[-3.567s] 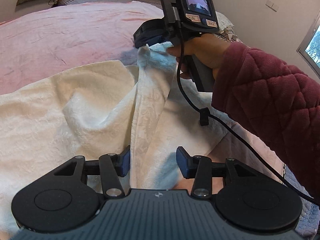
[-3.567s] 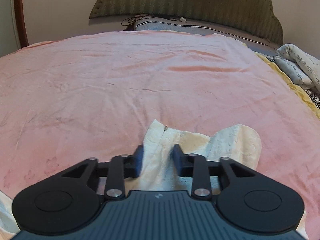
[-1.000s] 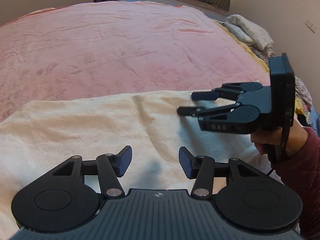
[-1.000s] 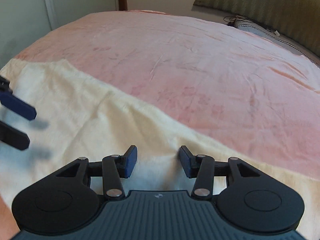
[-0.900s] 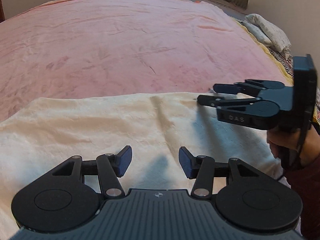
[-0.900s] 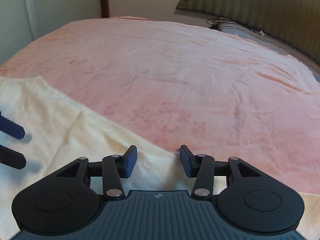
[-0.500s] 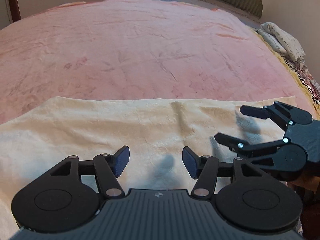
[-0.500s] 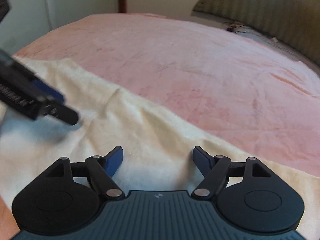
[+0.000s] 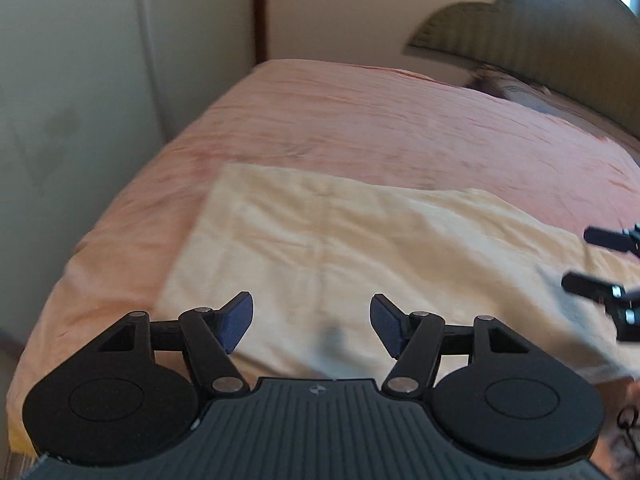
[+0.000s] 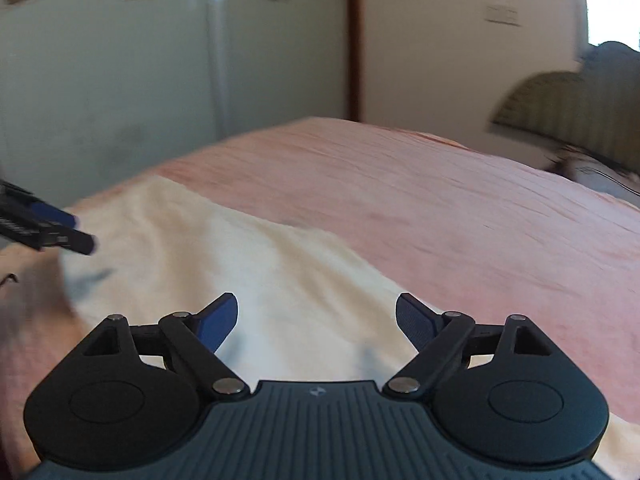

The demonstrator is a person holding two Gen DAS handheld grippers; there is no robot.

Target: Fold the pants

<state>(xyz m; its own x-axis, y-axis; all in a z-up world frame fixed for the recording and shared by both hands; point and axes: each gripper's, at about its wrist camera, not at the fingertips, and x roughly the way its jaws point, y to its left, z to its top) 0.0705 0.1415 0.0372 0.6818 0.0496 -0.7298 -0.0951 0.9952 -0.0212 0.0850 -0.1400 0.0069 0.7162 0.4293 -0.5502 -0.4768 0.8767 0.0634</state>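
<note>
Cream pants (image 9: 352,236) lie flat as a long folded strip on the pink bedspread (image 9: 400,120), and the right wrist view shows them (image 10: 248,264) running from the left toward the front right. My left gripper (image 9: 311,322) hovers over the pants' near edge, its jaws opening with nothing between them. My right gripper (image 10: 317,322) also hangs over the cloth, its jaws opening wide and empty. The right gripper's fingers (image 9: 596,286) show at the right edge of the left wrist view. At the left edge of the right wrist view the left gripper's fingers (image 10: 60,236) appear.
The bed's left edge (image 9: 120,216) drops off beside a pale wall or wardrobe door (image 9: 80,100). A padded headboard (image 9: 540,40) and a pillow (image 9: 512,88) stand at the far right. Bare pink bedspread stretches beyond the pants.
Both views have swung left toward the pants' end and the bed's edge. Both grippers have opened wider, the right one more. The pants lie unmoved.
</note>
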